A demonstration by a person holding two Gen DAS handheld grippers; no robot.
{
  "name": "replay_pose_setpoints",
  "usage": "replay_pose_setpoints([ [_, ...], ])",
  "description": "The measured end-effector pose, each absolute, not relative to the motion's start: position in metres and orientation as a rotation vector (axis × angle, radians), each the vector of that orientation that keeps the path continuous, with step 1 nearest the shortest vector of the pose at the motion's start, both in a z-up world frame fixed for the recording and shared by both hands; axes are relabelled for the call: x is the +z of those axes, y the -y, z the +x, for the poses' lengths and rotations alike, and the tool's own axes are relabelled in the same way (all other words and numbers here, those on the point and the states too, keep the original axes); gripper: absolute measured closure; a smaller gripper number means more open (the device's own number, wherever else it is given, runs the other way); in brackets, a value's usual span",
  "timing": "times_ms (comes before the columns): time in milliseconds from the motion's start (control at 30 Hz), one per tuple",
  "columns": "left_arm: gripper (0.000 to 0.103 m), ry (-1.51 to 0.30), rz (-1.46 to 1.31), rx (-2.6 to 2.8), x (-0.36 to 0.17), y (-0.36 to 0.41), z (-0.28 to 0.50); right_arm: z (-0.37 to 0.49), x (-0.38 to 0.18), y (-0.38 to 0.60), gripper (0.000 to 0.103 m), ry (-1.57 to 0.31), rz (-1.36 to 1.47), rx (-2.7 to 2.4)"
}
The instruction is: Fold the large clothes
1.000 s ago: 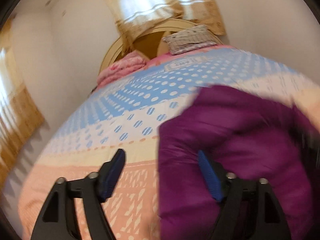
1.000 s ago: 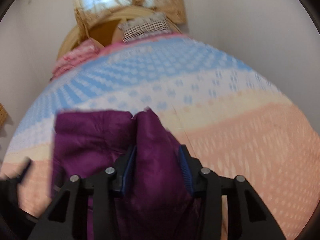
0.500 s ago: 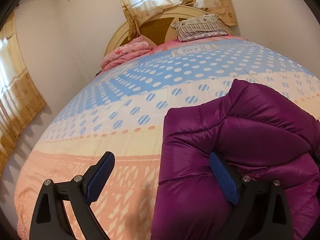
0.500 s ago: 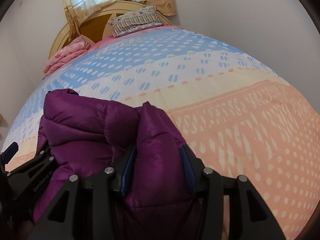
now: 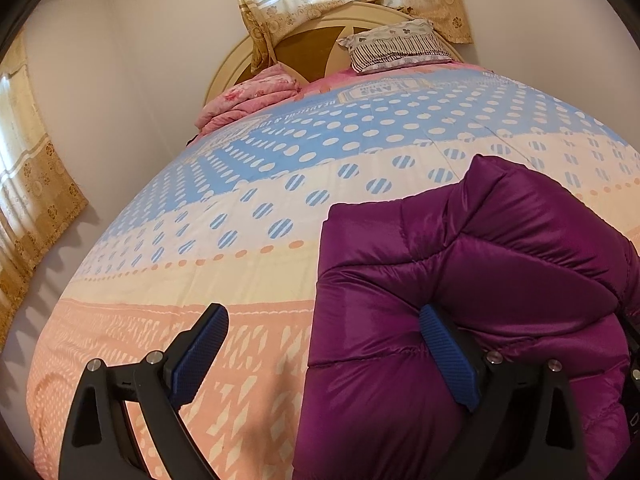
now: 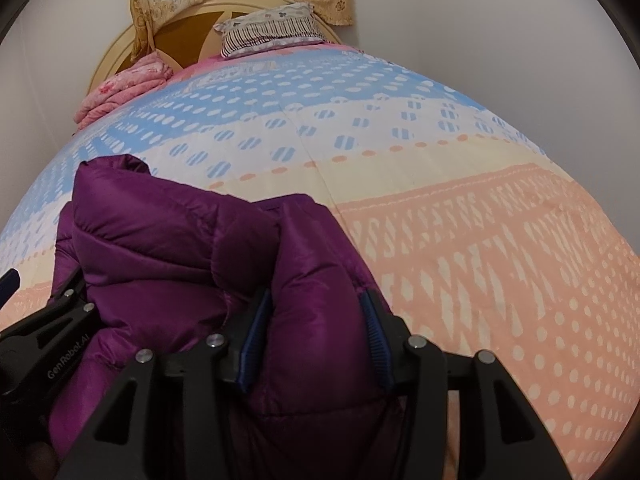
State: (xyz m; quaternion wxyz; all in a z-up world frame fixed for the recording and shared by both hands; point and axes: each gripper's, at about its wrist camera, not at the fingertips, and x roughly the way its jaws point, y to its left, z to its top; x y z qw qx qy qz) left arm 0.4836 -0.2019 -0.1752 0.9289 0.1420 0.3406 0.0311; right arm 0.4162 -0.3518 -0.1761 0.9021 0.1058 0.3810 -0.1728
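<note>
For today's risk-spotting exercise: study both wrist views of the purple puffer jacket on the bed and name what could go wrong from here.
1. The right gripper pinches only one puffy fold of the purple puffer jacket; the glossy fabric might slip out.
2. The left gripper is wide open, with just one finger against the jacket, so that side is unheld and the fold may spring open.
3. Dragging the jacket could rumple the quilt.

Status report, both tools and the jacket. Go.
Left tool open, its right finger against the purple jacket. Right tool shut on a jacket fold. Jacket bunched on the quilt. Nothing in the way.
</note>
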Motion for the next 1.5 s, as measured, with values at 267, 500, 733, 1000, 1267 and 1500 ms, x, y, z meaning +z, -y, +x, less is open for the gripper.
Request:
replay_pose_setpoints([
  [267, 0.006, -0.719, 0.272, 0.042, -0.178, 0.197, 0.485, 0.419, -0.178, 0.347, 0.052, -0.801, 0.176, -0.378],
  [500, 0.006, -0.726, 0.265, 0.034, -0.178, 0.196, 0.486, 0.419, -0.179, 0.345, 0.052, -0.801, 0.159, -0.388],
  [733, 0.006, -0.728, 0.265, 0.033, -0.179, 0.196, 0.486, 0.419, -0.18, 0.344, 0.052, -0.798, 0.155, -0.391],
  [1000, 0.006, -0.731, 0.269, 0.03, -0.181, 0.197, 0.486, 0.419, -0.18, 0.345, 0.051, -0.801, 0.159, -0.388],
  [1267, 0.006, -0.763, 0.083, -0.143, -0.154, 0.137, 0.447, 0.377, -0.153, 0.366, 0.035, -0.716, 0.277, -0.306],
  [1500, 0.006, -0.795, -0.001, -0.24, -0.173, 0.104, 0.397, 0.336, -0.156, 0.378, 0.023, -0.73, 0.282, -0.281],
])
